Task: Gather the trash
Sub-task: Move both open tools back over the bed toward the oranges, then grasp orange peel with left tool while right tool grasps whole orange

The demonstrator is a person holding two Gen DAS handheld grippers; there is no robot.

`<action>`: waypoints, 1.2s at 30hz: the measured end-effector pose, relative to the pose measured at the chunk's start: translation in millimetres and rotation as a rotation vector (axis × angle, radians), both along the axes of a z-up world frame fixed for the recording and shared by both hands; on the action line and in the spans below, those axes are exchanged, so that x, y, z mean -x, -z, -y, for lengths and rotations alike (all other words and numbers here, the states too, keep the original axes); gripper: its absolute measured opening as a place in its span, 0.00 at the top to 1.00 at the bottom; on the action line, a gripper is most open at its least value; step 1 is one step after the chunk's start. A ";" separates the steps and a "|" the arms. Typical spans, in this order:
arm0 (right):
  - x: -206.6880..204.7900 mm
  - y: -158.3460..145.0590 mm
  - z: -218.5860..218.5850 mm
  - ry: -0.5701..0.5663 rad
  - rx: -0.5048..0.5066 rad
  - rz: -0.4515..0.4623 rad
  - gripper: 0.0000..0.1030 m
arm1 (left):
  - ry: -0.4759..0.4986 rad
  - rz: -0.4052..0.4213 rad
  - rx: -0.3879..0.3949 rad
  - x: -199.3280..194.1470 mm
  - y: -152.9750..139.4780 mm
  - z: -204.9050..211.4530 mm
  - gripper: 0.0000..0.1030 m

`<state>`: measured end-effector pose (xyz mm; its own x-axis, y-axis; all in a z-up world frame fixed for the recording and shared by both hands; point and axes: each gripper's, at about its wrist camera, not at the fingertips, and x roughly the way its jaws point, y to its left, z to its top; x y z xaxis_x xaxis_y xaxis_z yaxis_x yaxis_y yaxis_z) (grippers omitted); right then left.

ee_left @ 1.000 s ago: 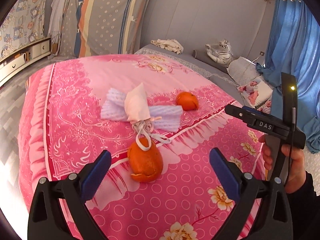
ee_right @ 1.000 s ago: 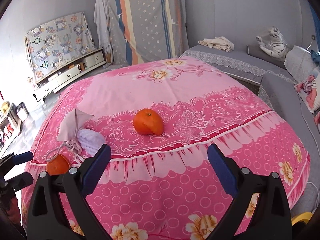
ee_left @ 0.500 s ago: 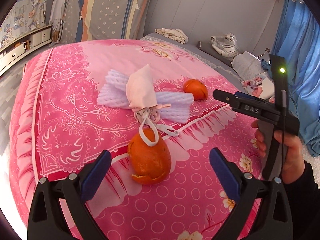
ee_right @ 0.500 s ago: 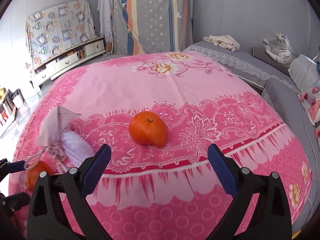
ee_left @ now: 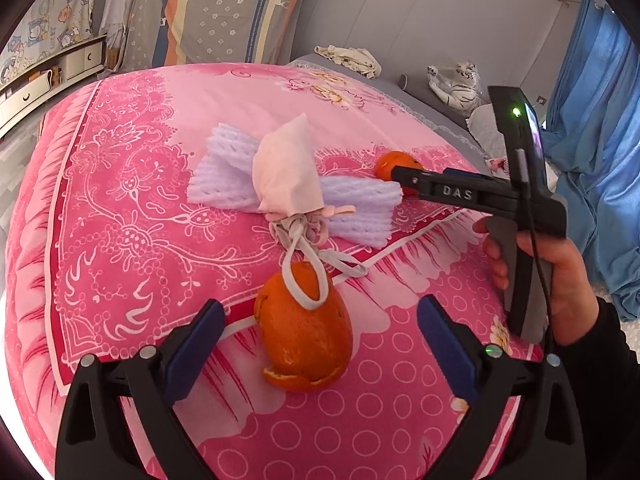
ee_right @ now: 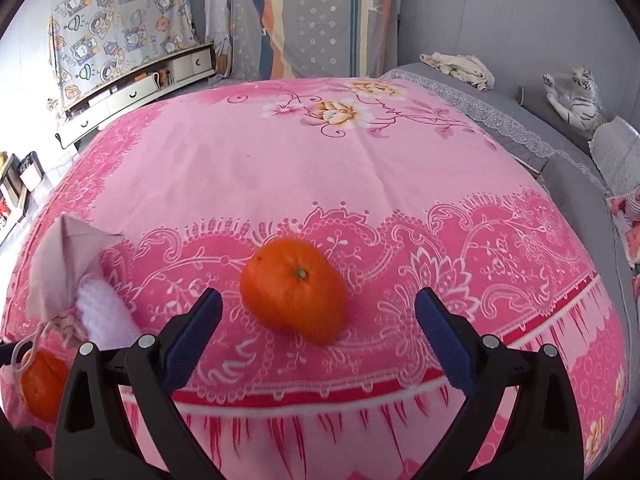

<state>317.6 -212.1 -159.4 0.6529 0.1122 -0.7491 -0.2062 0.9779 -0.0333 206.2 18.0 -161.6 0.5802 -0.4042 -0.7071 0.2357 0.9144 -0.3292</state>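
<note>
The left tongs [ee_left: 316, 344] hang with their blue pads spread wide on either side of a hollow orange peel [ee_left: 306, 344] lying on the pink bedspread [ee_left: 120, 208], touching nothing. A drawstring pouch [ee_left: 286, 174] lies across white foam fruit nets [ee_left: 352, 204] just behind it. The right tongs [ee_right: 316, 332] gape likewise around a second orange peel [ee_right: 294, 296], gripping nothing.
</note>
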 end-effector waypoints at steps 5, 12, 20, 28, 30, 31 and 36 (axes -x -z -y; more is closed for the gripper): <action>-13.9 11.4 1.3 0.011 -0.007 -0.036 0.11 | -0.008 -0.011 -0.008 -3.1 5.3 -0.1 0.19; -17.6 18.0 5.0 0.022 -0.029 -0.046 0.12 | -0.011 -0.011 -0.018 -4.4 8.2 1.0 0.36; -14.6 16.2 2.0 0.024 -0.038 -0.038 0.32 | -0.023 -0.015 -0.012 -3.7 9.4 -1.0 0.62; -11.4 11.9 -3.8 0.010 -0.022 -0.038 0.61 | -0.021 0.002 -0.007 8.1 -1.3 -5.5 0.64; -10.0 9.6 -2.4 0.015 -0.033 -0.043 0.65 | -0.028 0.008 -0.004 11.4 -5.3 -8.1 0.64; -8.1 7.0 -0.1 0.022 -0.044 -0.046 0.65 | -0.032 0.010 0.001 14.8 -8.3 -11.5 0.64; 10.1 -6.7 0.8 0.010 -0.066 -0.033 0.66 | -0.055 0.025 0.022 27.5 -19.3 -27.9 0.64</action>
<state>307.5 -212.9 -152.7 0.6294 0.1561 -0.7612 -0.1967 0.9797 0.0382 178.7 45.9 -142.3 0.6193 -0.3866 -0.6834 0.1941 0.9188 -0.3438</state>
